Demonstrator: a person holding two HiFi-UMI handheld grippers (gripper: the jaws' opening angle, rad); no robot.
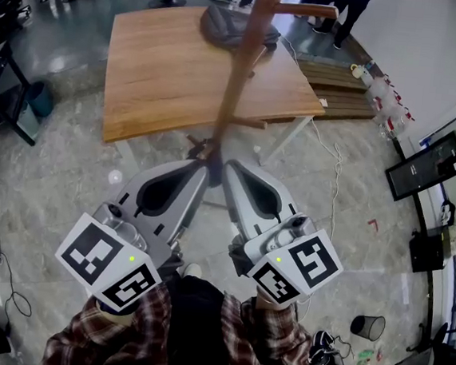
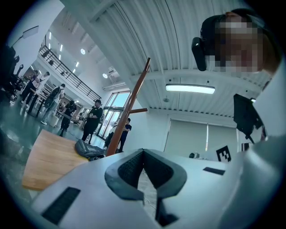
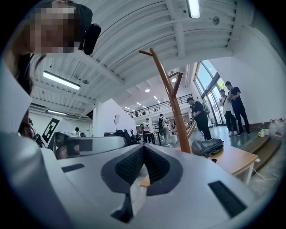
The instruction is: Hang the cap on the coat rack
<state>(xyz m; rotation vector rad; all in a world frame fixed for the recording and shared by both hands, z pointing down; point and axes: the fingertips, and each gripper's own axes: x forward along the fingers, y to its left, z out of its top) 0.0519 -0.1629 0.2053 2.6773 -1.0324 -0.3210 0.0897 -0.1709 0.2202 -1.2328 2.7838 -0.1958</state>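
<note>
Closest to the head camera, plaid sleeves carry both tools, each with its marker cube facing up. Left gripper and right gripper are held side by side, just beside each other, both aimed forward. In the left gripper view the left gripper has its jaws clenched tip to tip, with nothing between the pads. The right gripper view shows the same for the right gripper: jaws pressed together, empty. Just past the two tips stands the wooden coat rack, its pole leaning up through the frame, with a short peg low down and a longer arm near the top. No hook on it carries anything. Both gripper views show the pole too, forking into pegs at the top. Behind the rack is a wooden table with white legs. The cap, dark grey, lies flat on the far part of the tabletop, and the pole crosses in front of it in the head view. It shows right beside the pole in the gripper views, well apart from both grippers. Farther back, people stand on the shiny floor beyond the table.
</note>
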